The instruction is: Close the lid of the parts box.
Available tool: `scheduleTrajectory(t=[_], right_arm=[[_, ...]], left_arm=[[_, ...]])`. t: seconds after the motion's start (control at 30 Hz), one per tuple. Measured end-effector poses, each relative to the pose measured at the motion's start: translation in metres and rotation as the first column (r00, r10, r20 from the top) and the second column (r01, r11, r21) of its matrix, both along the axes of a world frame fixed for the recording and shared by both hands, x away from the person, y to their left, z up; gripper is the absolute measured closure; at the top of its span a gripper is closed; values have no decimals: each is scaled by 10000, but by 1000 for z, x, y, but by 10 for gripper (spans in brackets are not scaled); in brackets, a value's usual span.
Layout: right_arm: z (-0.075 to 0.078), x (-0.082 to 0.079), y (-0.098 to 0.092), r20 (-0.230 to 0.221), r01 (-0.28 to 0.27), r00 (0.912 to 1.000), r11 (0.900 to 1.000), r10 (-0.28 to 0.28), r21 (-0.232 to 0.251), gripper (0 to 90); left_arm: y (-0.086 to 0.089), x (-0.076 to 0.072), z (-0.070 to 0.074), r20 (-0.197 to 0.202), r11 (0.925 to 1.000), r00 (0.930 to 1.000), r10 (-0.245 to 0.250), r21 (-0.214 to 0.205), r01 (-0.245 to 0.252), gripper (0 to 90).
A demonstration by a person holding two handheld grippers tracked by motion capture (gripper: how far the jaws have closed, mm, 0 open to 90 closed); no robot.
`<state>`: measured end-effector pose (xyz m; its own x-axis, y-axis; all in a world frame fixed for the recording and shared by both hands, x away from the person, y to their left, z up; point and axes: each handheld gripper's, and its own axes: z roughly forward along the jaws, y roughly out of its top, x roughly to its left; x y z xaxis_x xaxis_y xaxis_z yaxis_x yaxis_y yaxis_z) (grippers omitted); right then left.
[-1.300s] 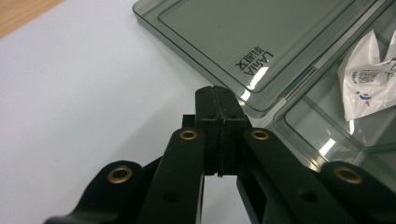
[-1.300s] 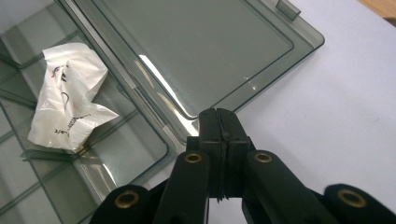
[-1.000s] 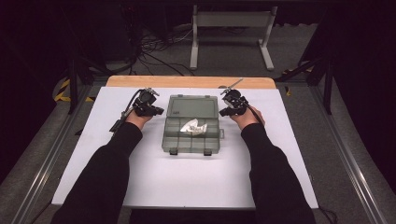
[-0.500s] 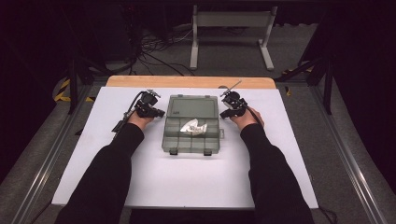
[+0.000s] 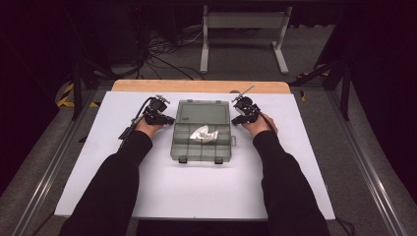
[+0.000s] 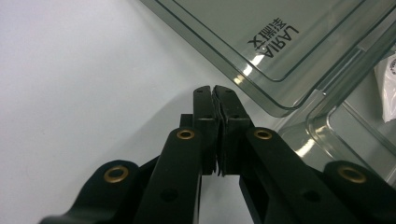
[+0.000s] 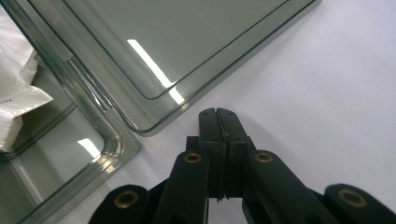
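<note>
A clear grey compartment box (image 5: pixel 177 148) lies open in the middle of the white table, its lid (image 5: pixel 204 112) flat on the far side. A crumpled white plastic bag (image 5: pixel 204 132) rests in one middle compartment. My left gripper (image 5: pixel 169 119) sits at the box's left side near the hinge, jaws shut with nothing between them (image 6: pixel 215 88). The lid (image 6: pixel 243 28) bears the print LARIA. My right gripper (image 5: pixel 235 120) mirrors it at the box's right side, shut and empty (image 7: pixel 217 111), just off the lid's corner (image 7: pixel 177 37). The bag (image 7: pixel 14 93) shows at the left edge there.
The white sheet (image 5: pixel 196 196) covers the table, with a wooden strip (image 5: pixel 196 86) along its far edge. Two latches (image 5: pixel 183 160) stick out at the box's near edge. A metal stand (image 5: pixel 241 29) and cables lie on the floor beyond.
</note>
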<state>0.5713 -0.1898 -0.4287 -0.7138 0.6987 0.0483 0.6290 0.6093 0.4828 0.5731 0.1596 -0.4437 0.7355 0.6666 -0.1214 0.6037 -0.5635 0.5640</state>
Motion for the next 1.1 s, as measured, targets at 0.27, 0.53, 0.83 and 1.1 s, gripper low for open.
scheduleTrajectory(t=[0.27,0.53,0.83,1.1], right_arm=[[0,0,3,20,0,10000,10000,0,-7,897],[-1,0,4,76,-43,10000,10000,43,-64,900],[-1,3,5,187,25,9998,10000,-25,-6,900],[-2,4,7,283,123,9995,9999,-124,28,900]], left_arm=[[-4,-1,0,196,9999,9998,12,136,-15,881],[-5,-1,0,113,9999,9999,126,105,-128,895],[-8,-1,0,210,9997,9997,113,235,-118,896],[-9,1,0,270,9995,9995,147,279,-155,896]])
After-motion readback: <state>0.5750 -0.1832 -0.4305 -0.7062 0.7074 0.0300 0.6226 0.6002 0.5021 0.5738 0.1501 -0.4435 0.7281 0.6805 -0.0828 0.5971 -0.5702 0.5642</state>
